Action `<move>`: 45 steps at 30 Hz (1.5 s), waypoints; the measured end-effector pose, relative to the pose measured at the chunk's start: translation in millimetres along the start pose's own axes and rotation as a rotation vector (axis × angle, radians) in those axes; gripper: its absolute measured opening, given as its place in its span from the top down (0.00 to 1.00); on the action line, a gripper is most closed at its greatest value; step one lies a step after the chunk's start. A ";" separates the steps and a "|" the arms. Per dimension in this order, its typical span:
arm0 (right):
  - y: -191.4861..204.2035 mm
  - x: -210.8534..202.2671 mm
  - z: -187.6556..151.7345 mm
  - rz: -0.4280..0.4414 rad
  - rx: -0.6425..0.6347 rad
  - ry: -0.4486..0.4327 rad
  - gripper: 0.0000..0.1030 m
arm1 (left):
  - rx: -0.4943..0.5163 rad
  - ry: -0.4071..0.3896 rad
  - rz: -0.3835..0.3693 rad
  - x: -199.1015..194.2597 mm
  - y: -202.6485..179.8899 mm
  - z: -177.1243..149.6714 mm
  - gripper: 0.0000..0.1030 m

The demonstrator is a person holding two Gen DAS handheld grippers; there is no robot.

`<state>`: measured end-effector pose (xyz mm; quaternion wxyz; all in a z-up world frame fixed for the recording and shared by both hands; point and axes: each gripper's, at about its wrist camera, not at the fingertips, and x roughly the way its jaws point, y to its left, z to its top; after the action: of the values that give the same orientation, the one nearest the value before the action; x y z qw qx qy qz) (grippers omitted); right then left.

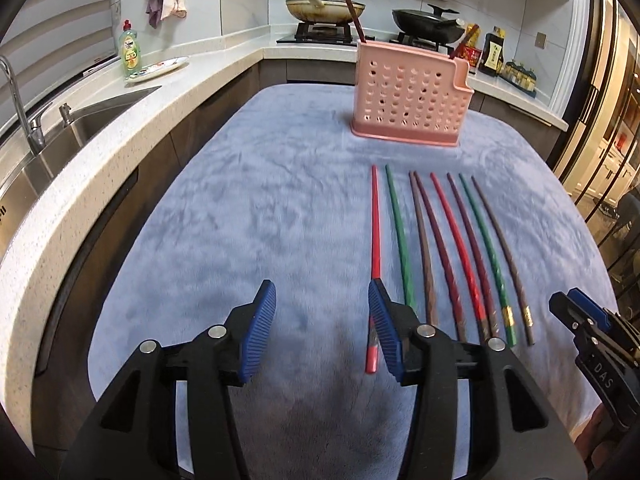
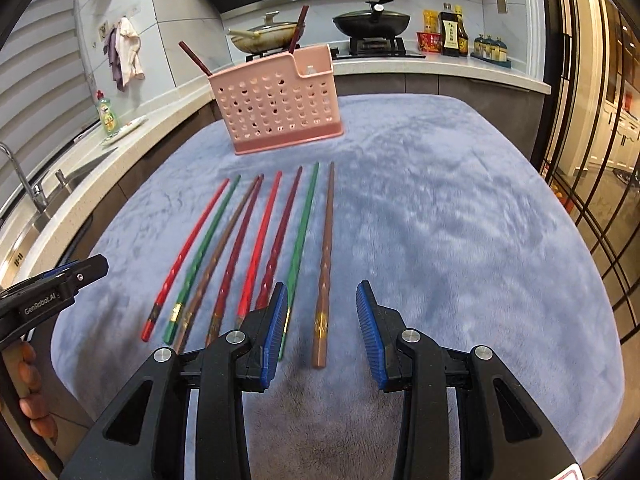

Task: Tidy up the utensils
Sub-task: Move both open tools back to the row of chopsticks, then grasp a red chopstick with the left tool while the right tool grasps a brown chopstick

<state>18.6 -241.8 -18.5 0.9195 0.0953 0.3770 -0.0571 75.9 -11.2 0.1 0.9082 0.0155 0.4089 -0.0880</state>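
Several chopsticks lie side by side on a blue-grey cloth, in red, green, brown and maroon. A pink perforated holder stands behind them with two dark chopsticks in it; it also shows in the right wrist view. My left gripper is open and empty, with the leftmost red chopstick beside its right finger. My right gripper is open, with the rightmost brown chopstick lying between its fingers. The right gripper also shows at the right edge of the left wrist view.
A counter with a sink and a green soap bottle runs along the left. A hob with two pans is behind the holder. Sauce bottles stand at the back right. A glass door is at the right.
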 end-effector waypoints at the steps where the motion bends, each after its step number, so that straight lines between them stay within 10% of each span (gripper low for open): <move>1: 0.0 1.9 -1.6 -0.001 0.000 0.005 0.66 | 0.003 0.005 0.002 2.0 -0.2 -2.7 0.55; 45: -2.2 34.5 -20.5 0.007 -0.010 0.086 0.88 | 0.030 0.127 -0.007 47.5 -16.6 -32.2 0.51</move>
<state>28.7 -240.7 -57.4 0.9031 0.0943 0.4162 -0.0477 80.1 -31.3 -56.0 0.8798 0.0333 0.4643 -0.0963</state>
